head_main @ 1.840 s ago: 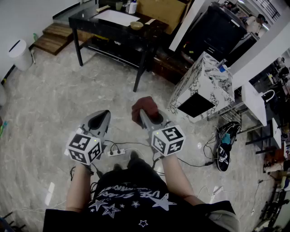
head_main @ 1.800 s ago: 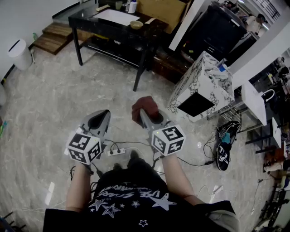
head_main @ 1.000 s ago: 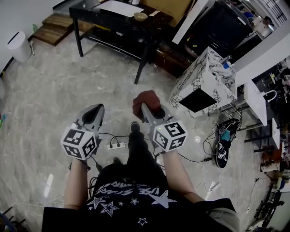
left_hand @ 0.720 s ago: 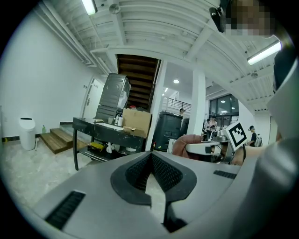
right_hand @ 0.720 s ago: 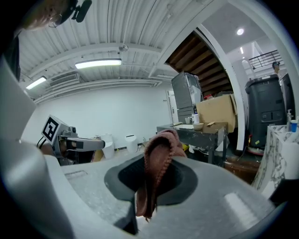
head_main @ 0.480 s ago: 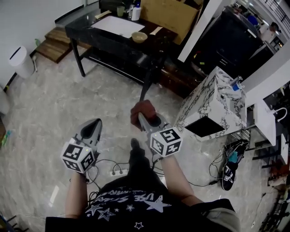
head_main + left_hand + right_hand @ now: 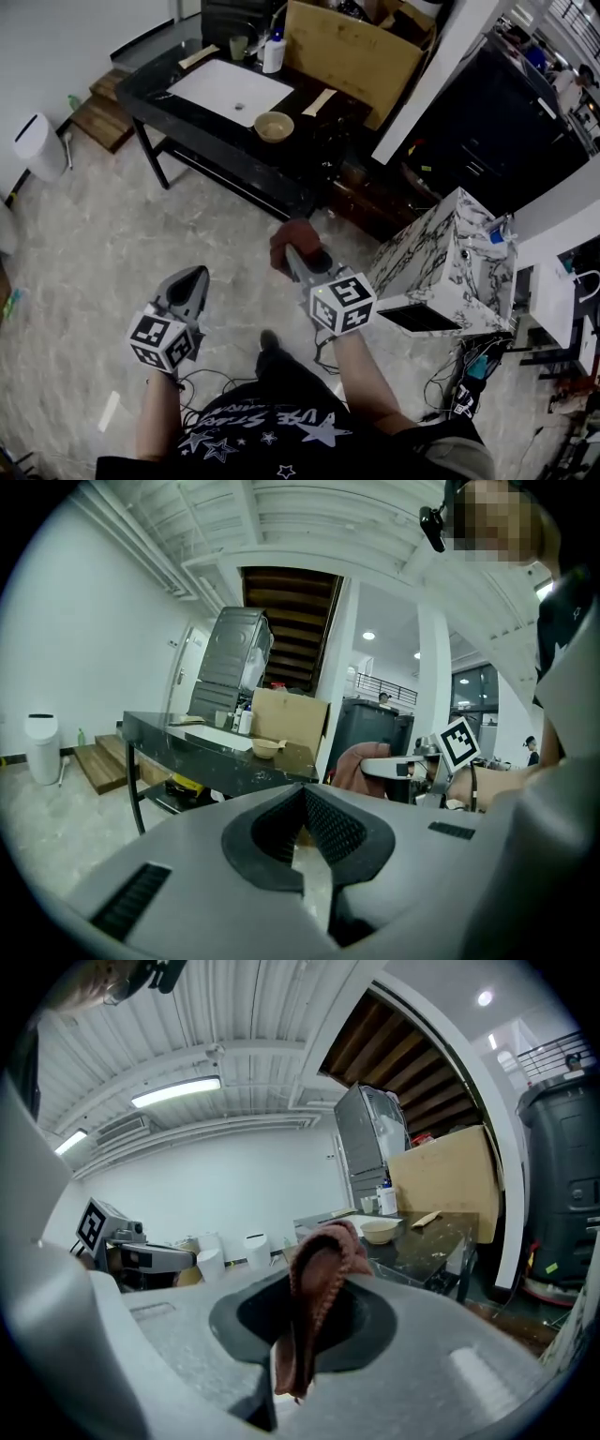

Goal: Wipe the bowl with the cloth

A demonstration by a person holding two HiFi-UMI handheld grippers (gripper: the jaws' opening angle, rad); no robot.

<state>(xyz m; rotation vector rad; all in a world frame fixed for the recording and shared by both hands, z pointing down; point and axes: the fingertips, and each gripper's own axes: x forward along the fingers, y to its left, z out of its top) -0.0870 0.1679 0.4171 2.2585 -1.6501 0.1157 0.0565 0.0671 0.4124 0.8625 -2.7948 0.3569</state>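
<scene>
A black table [image 7: 314, 141] is carrying a bowl [image 7: 274, 126], a white sheet [image 7: 230, 92], a bottle [image 7: 273, 54] and a cup [image 7: 238, 47].

We see a reddish-brown cloth [image 7: 295, 234], a beige bowl [image 7: 274, 126], a glossy black table [image 7: 322, 122] and a white cabinet [image 7: 450, 248] veined in black. The left gripper [image 7: 192, 275] and right gripper [image 7: 292, 255] are grey, their cubes marked in black-and-white squares. The floor [image 7: 94, 234] is pale grey marble.
</scene>
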